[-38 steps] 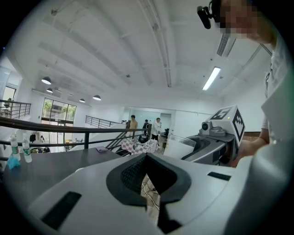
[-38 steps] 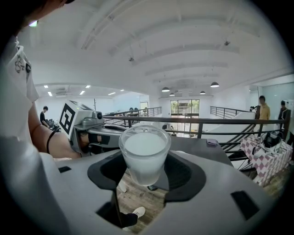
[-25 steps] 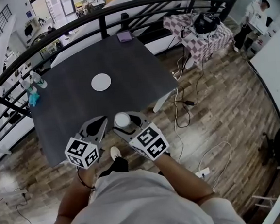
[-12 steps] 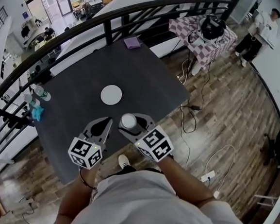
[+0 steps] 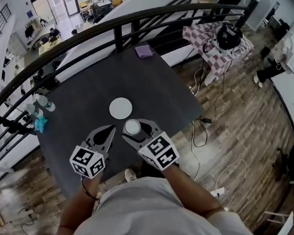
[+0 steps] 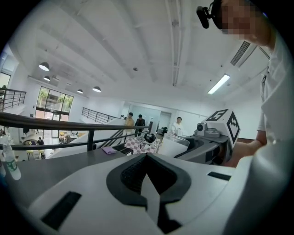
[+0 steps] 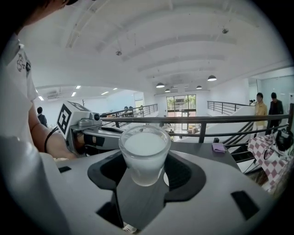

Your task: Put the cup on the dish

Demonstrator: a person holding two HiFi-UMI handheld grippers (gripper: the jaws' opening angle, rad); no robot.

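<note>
Our right gripper, clamping the frosted white glass cup, has carried it nearer the round white dish, now just short. Our left gripper rides alongside, closed and empty.

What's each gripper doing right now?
Left gripper: closed, nothing between its jaws.
Right gripper: closed on the cup.
</note>
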